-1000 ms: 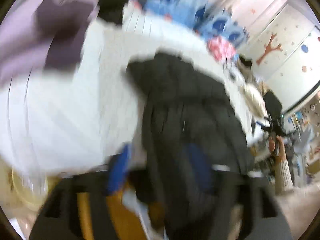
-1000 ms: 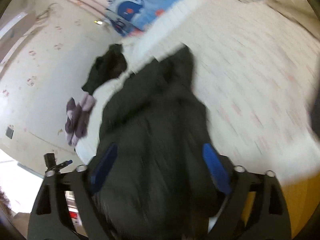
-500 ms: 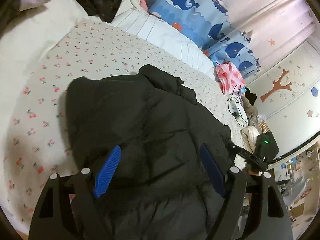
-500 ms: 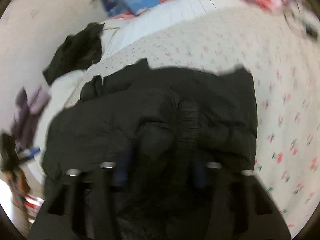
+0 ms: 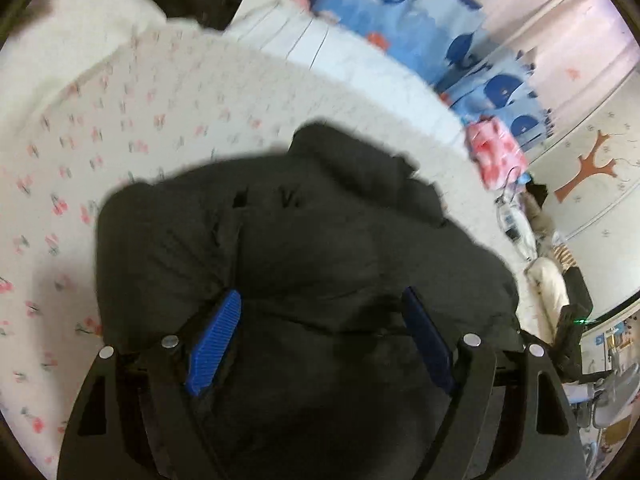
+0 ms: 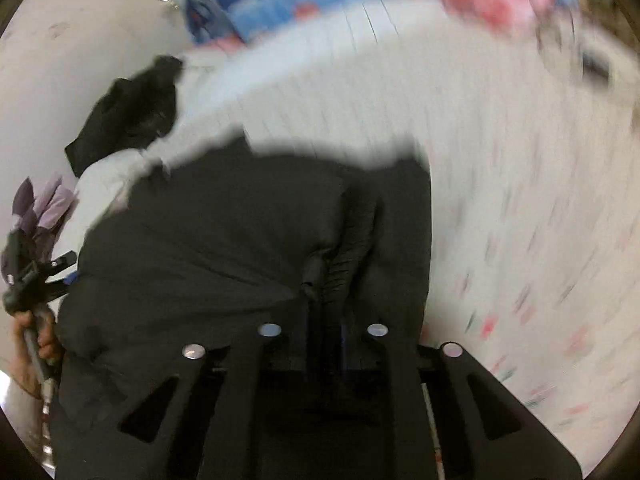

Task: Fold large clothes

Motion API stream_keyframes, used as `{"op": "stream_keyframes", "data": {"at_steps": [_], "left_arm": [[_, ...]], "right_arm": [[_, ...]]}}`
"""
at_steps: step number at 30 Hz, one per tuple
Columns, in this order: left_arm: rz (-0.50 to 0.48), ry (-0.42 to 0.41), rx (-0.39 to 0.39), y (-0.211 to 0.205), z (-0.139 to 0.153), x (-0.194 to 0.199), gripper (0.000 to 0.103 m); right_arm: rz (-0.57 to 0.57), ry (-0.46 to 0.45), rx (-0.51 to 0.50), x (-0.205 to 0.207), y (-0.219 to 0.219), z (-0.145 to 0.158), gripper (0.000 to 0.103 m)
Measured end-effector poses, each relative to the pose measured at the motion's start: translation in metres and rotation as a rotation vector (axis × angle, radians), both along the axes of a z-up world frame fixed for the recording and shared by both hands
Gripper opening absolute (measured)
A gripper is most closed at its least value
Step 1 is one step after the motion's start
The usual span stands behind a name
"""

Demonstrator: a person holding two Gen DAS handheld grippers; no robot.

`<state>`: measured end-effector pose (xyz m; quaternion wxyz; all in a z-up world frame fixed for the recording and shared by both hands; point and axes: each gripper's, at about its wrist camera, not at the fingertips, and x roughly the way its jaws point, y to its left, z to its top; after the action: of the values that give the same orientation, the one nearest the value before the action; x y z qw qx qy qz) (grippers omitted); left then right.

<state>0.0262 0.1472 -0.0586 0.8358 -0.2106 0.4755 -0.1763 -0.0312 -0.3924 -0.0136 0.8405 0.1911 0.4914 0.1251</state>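
A black puffer jacket (image 5: 320, 220) lies spread on a bed with a cherry-print sheet (image 5: 140, 120). My left gripper (image 5: 320, 292) hangs low over the jacket's near part. It is open, its blue pads (image 5: 216, 336) wide apart, with padded fabric bulging beneath them but not pinched. In the right wrist view the same jacket (image 6: 200, 248) fills the middle. My right gripper (image 6: 326, 312) is shut on a puckered fold of it, with wrinkles fanning out from the jaws. At that view's left edge a hand (image 6: 36, 344) grips the other tool's handle.
Another black garment (image 6: 128, 116) lies at the head of the bed and a purple one (image 6: 40, 208) hangs off its left side. Whale-print blue cloth (image 5: 420, 20) and a pink bundle (image 5: 496, 152) sit beyond the bed. Cables and small devices (image 5: 516, 224) lie along the right edge.
Both grippers have come down and in over the jacket. The right jaws went from wide open to shut on a fold of it. The left jaws stayed wide.
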Motion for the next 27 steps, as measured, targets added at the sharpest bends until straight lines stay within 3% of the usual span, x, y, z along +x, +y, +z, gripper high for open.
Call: {"op": "stream_keyframes", "data": {"at_steps": [3,5,7,9,10,12,13,14,17,19,22,27], "left_arm": [[-0.016,-0.005,0.051,-0.005,0.001,-0.002,0.079],[-0.031,-0.008,0.073,-0.007,0.001,-0.001,0.081],[-0.036,-0.012,0.083,-0.009,-0.001,0.000,0.083],[-0.031,-0.018,0.093,-0.011,-0.005,0.000,0.084],[-0.029,-0.021,0.099,-0.013,-0.006,0.000,0.085],[-0.029,-0.029,0.120,-0.017,-0.009,-0.001,0.086],[-0.033,-0.030,0.120,-0.017,-0.010,-0.002,0.086],[-0.037,-0.030,0.113,-0.017,-0.009,-0.002,0.086],[-0.046,0.021,0.061,-0.005,0.000,-0.004,0.086],[-0.043,0.037,-0.020,0.017,0.012,-0.017,0.086],[-0.044,0.022,-0.111,0.060,0.031,-0.055,0.086],[-0.103,0.065,-0.176,0.119,0.026,-0.152,0.090]], "right_arm": [[-0.058,-0.054,-0.030,-0.008,-0.008,0.021,0.021],[-0.109,-0.185,-0.099,-0.018,-0.010,0.053,0.036],[-0.066,-0.309,-0.063,-0.019,0.000,0.081,0.052],[0.020,-0.342,-0.077,-0.007,0.024,0.087,0.058],[0.038,-0.309,-0.098,0.002,0.032,0.081,0.061],[0.052,-0.142,-0.155,0.036,0.043,0.041,0.061],[0.079,-0.054,-0.139,0.053,0.042,0.005,0.061],[0.074,-0.036,-0.077,0.058,0.037,-0.009,0.061],[0.009,-0.017,-0.005,0.052,0.024,0.006,0.062],[0.046,-0.063,0.040,0.024,0.018,0.029,0.064],[0.087,-0.093,0.074,-0.034,0.001,0.050,0.093],[0.079,0.015,0.304,-0.151,-0.048,0.030,0.096]]}}
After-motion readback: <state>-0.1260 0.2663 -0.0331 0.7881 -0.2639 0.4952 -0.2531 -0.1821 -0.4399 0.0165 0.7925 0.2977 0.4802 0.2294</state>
